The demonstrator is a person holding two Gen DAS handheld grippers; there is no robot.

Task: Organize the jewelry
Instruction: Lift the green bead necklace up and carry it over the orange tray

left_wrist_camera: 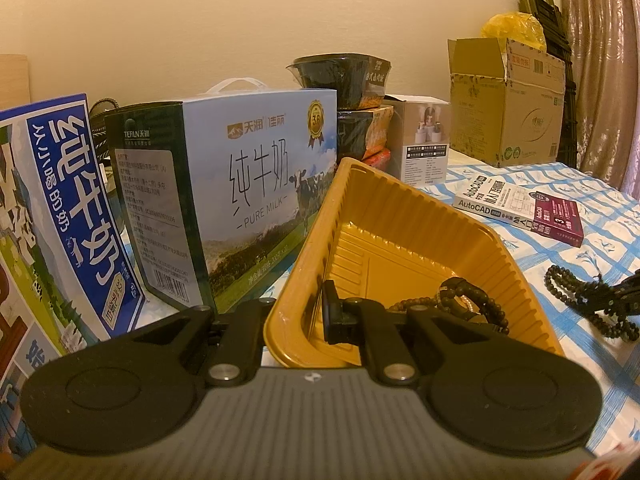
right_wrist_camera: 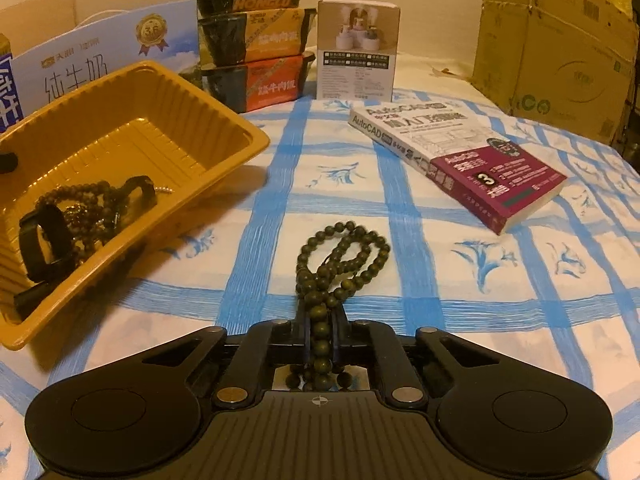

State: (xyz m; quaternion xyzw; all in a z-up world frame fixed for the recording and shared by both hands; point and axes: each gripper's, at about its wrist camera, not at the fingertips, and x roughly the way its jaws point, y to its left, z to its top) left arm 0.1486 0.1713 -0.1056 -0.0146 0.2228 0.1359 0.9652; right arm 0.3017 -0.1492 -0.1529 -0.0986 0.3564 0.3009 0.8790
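Note:
A yellow plastic tray [left_wrist_camera: 400,216] is tilted up, its near rim pinched by my left gripper [left_wrist_camera: 320,312], which is shut on it. The tray also shows in the right wrist view [right_wrist_camera: 224,120]. Inside lie dark bead strands [right_wrist_camera: 88,200] and black bands [right_wrist_camera: 40,236]; in the left wrist view the beads [left_wrist_camera: 472,300] sit in the low corner. My right gripper [right_wrist_camera: 320,320] is shut on a dark green bead necklace [right_wrist_camera: 344,256] that trails onto the blue-checked cloth. In the left wrist view that necklace [left_wrist_camera: 576,292] and the right gripper [left_wrist_camera: 612,300] are at the right.
Milk cartons [left_wrist_camera: 248,184] stand at the left back. Stacked food bowls [right_wrist_camera: 252,40], a small white box [right_wrist_camera: 356,48] and a cardboard box [right_wrist_camera: 560,40] line the back. An AutoCAD book [right_wrist_camera: 460,160] lies on the cloth [right_wrist_camera: 400,240] at the right.

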